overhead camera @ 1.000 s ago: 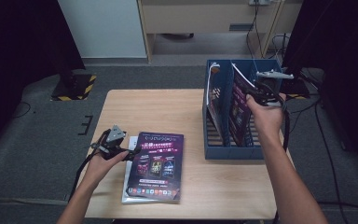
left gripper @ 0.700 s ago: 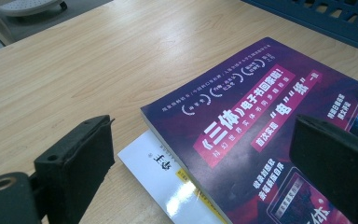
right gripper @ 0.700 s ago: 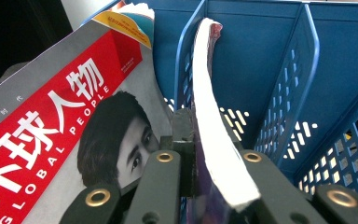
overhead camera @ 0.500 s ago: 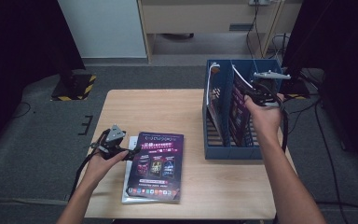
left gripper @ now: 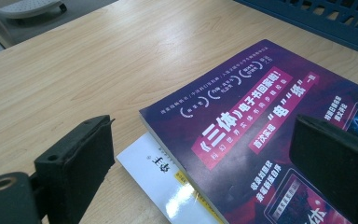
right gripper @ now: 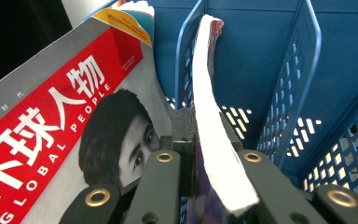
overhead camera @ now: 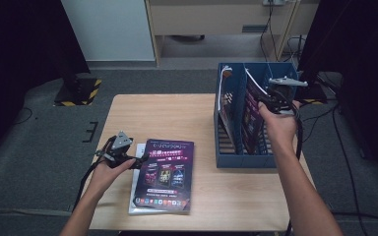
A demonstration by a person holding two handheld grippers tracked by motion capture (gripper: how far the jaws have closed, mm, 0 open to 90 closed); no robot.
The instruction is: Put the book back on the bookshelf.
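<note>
at a wooden table (overhead camera: 187, 118), a person's right tool (overhead camera: 279, 100) pinched a purple magazine (overhead camera: 252, 110) by its edge, the jaws pressed together on its pages as it stood tilted in the middle slot of a blue file rack (overhead camera: 241, 157). in the right gripper view the magazine's white page edge (right gripper: 212, 135) ran up between the rack's dividers, with a red-titled magazine (right gripper: 70, 121) leaning in the neighbouring slot. the left tool (overhead camera: 120, 152) rested with jaws spread at the near-left corner of a second purple magazine (left gripper: 265, 135), which lay flat on a white booklet (left gripper: 163, 179), gripping nothing. to seat the held magazine cleanly, the right hand would likely need to keep it parallel to the dividers, lower it until its bottom edge met the rack floor, and only then release, so it would not slump or catch the slotted wall.
</note>
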